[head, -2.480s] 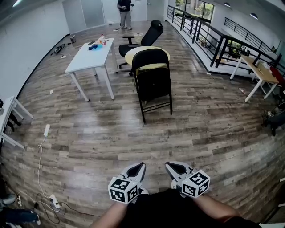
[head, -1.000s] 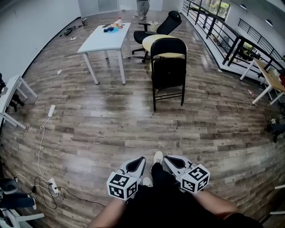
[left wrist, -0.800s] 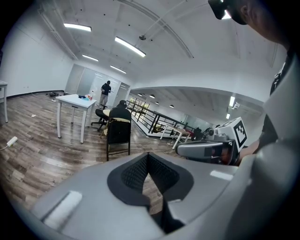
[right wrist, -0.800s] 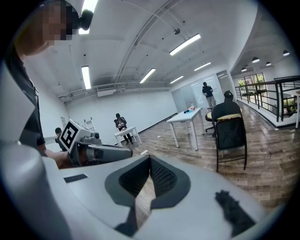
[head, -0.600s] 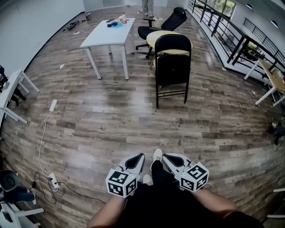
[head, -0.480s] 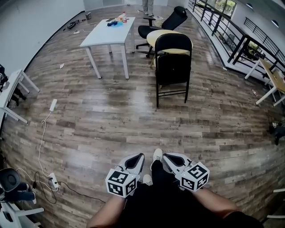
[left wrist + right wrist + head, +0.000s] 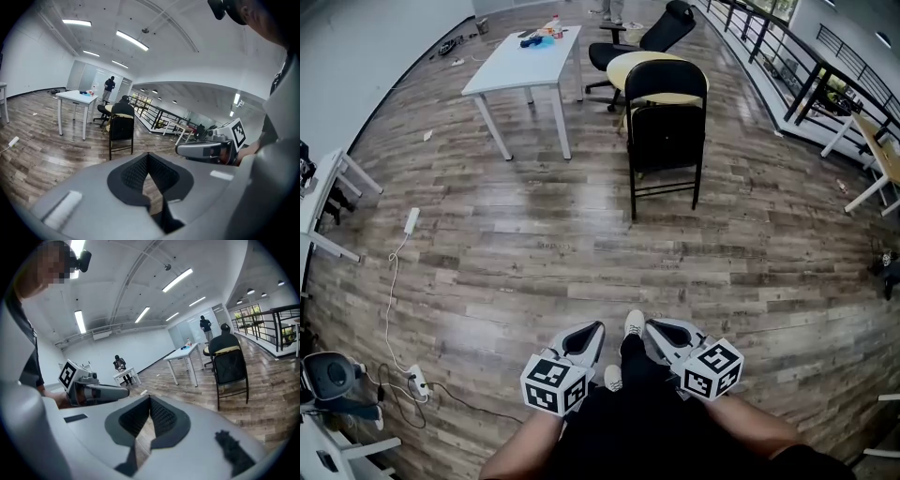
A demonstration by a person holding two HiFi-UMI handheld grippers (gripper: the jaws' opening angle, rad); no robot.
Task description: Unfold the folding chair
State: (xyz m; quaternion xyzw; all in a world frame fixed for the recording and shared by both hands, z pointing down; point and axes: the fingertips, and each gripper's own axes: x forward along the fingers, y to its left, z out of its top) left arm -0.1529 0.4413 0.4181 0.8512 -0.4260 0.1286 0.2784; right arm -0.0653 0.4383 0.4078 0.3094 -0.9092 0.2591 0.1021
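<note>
Looking down in the head view, we hold the left gripper and the right gripper low in front of us, side by side, a white shoe showing between them; both are closed and carry nothing; the folding chair, black and folded flat, stands upright on the wooden floor straight ahead, well apart from both grippers; a pale yellow round top sits just behind it, a black office chair lies beyond, and a white surface bearing small items stands to its left; a white power strip lies on the floor at lower left.

In the left gripper view, our left gripper has its jaws meeting at the tip with nothing between them; the folding chair stands far beyond the tips, the right gripper reaches in from the right, and a person stands at the back of the room.

In the right gripper view, our right gripper is likewise pressed shut and empty; the folding chair stands to the right, well ahead; the left gripper shows at left.
</note>
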